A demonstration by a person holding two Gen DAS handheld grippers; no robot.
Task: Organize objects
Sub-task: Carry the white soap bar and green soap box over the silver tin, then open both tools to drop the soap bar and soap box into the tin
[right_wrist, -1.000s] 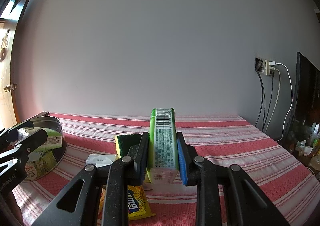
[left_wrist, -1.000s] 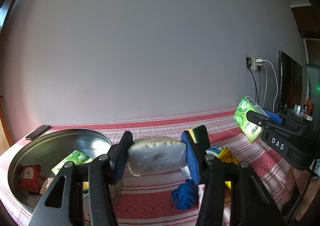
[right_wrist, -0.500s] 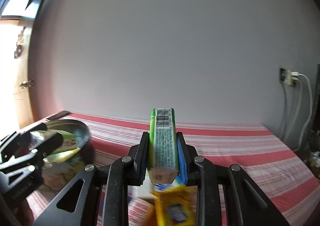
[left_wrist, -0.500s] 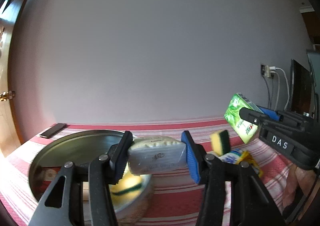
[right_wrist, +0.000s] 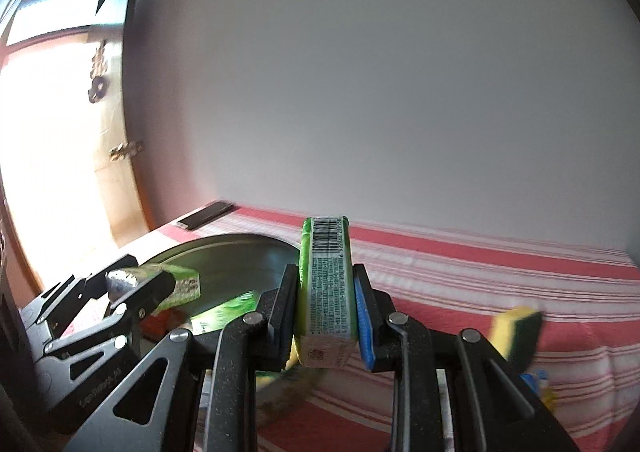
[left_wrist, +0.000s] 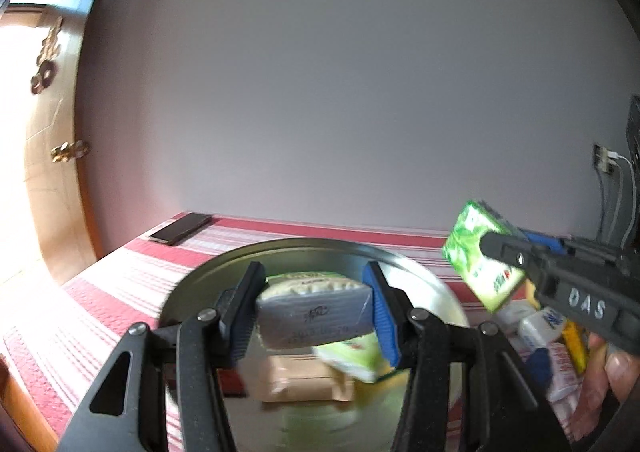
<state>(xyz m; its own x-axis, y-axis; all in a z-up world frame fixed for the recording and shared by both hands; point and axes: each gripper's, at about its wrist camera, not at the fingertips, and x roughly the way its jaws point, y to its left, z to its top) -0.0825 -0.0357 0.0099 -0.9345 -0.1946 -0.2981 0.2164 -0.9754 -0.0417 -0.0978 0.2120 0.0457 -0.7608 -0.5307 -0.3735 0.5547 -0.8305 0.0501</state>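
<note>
Grippers both loaded: left gripper pinches a soft grey packet low centre, over the metal bowl. Right gripper clamps a light green tissue pack by its flat faces, squashy, bowl just beyond.

place: home, a lived-in room | tabletop: red-and-white striped cloth against a plain white wall | left of tabletop: wooden door with brass handle | on tabletop's far corner: phone | wall right of tabletop: socket with charger plugged in
</note>
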